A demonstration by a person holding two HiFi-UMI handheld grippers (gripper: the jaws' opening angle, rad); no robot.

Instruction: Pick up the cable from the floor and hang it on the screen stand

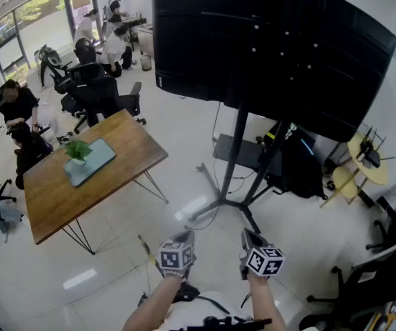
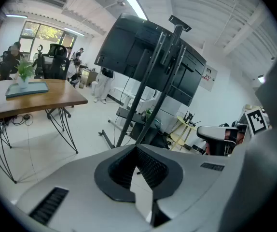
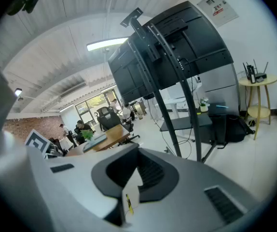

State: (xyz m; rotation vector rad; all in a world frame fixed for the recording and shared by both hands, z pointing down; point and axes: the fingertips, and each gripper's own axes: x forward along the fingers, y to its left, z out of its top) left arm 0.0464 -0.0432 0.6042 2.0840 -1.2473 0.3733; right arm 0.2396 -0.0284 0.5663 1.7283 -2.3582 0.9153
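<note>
The big black screen (image 1: 274, 47) stands on its black stand (image 1: 234, 161), whose legs spread over the white floor ahead of me. A thin cable with a yellow part (image 1: 145, 248) lies on the floor just left of my left gripper (image 1: 186, 236). My right gripper (image 1: 246, 236) is held beside it, both low at the frame's bottom and pointing toward the stand. In the left gripper view the stand (image 2: 143, 95) rises beyond the left gripper (image 2: 136, 148), which is shut with nothing in it. In the right gripper view the right gripper (image 3: 138, 151) is shut and empty, facing the stand (image 3: 174, 115).
A wooden table (image 1: 108, 185) with a potted plant on a tray stands to the left. Office chairs (image 1: 91, 88) and seated people fill the back left. A black bag (image 1: 301, 167) and yellow side tables (image 1: 367, 158) sit right of the stand. Another chair (image 1: 363, 281) is at the lower right.
</note>
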